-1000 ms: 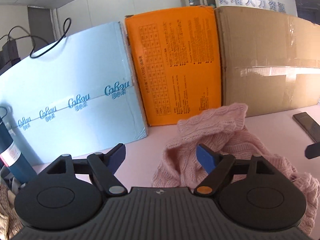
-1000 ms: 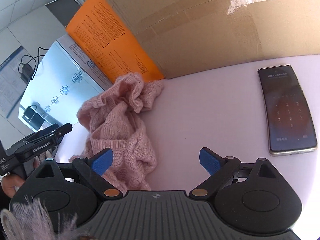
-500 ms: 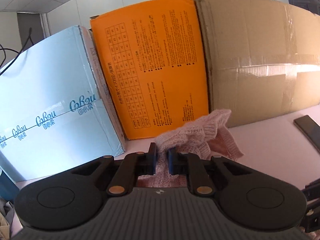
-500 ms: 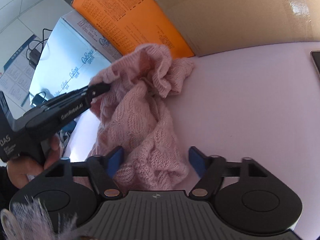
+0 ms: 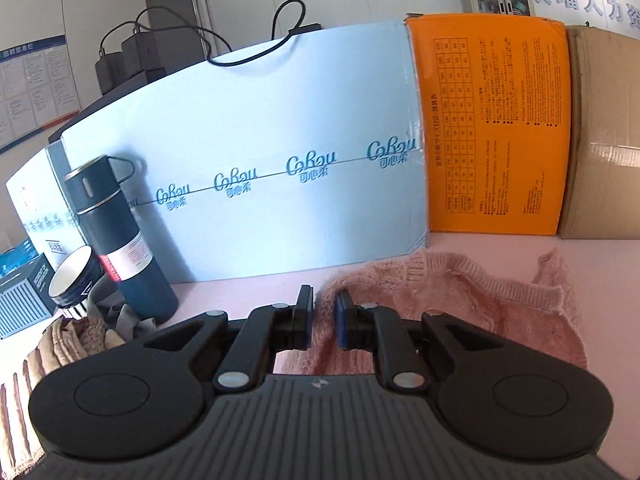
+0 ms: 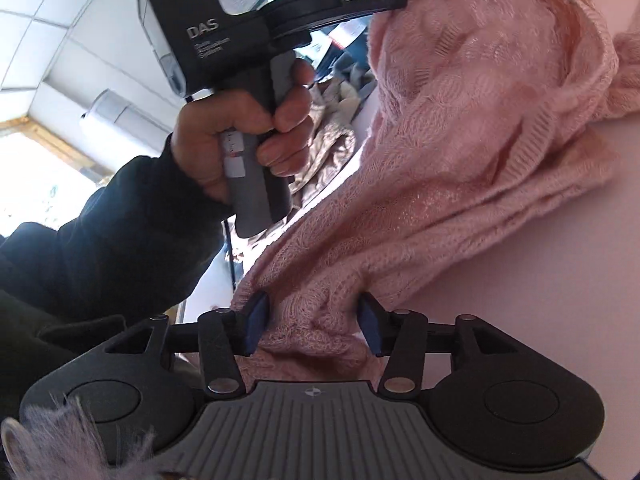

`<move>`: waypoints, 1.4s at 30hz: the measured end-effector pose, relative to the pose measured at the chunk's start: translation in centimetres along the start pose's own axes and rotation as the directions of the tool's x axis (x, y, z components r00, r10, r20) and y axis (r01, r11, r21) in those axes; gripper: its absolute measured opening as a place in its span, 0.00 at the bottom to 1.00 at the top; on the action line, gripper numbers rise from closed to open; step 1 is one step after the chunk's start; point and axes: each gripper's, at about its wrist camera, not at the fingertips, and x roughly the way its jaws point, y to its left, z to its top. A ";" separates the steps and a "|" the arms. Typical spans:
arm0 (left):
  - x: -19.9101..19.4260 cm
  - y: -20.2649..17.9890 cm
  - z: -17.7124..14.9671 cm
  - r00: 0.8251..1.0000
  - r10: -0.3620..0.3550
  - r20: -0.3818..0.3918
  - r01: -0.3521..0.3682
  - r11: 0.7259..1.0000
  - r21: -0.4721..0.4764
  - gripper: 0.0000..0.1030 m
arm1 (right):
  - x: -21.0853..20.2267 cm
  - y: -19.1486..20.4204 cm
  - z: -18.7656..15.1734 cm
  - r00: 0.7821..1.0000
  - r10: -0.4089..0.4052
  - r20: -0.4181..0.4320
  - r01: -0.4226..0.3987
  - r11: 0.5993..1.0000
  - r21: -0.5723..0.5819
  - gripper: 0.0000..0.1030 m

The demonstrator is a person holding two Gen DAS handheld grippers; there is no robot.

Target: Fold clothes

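Observation:
A pink knitted sweater [image 5: 460, 300] lies crumpled on the pink table [image 5: 604, 256]. My left gripper [image 5: 322, 308] is shut on an edge of it, with a thin fold pinched between the blue pads. In the right wrist view the sweater [image 6: 460, 140] hangs stretched from the left gripper [image 6: 398, 0], which a hand [image 6: 240, 120] holds above the table. My right gripper [image 6: 312, 316] has a thick bunch of the lower knit between its fingers. Both pads touch the knit while the jaws are opening.
A dark blue flask [image 5: 120, 236] and a striped cup [image 5: 74, 280] stand at the left by a heap of other clothes [image 5: 72, 340]. A light blue box [image 5: 260, 140], an orange box [image 5: 496, 128] and a cardboard box [image 5: 604, 140] wall off the table's back.
The left gripper closed on the sweater, then swung left and lifted it. The right gripper moved from the bare table beside the phone onto the sweater's lower part and closed around a bunch.

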 end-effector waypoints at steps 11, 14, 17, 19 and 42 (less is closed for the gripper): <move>-0.7 3.2 -5.6 0.989 0.085 -0.123 -0.087 0.996 -0.004 0.11 | -7.3 -3.5 3.0 0.874 -0.411 0.259 0.381 0.910 0.162 0.78; -0.4 3.3 -5.9 0.984 0.101 -0.143 -0.105 0.994 -0.017 0.11 | -7.8 -5.3 3.9 0.746 -0.610 0.268 0.567 0.793 0.225 0.78; -0.1 3.4 -6.2 0.982 0.103 -0.158 -0.109 0.994 -0.030 0.14 | -6.5 -6.8 3.9 0.674 -0.681 0.286 0.642 0.731 0.230 0.78; 0.1 3.3 -6.4 0.981 0.094 -0.171 -0.101 0.994 -0.031 0.20 | -5.7 -7.3 4.5 0.643 -0.701 0.308 0.665 0.711 0.231 0.78; 0.6 -0.3 -6.0 0.989 -0.033 -0.145 0.039 0.999 0.038 0.76 | -18.4 -6.1 3.4 0.190 -0.863 0.468 0.719 0.447 0.532 0.26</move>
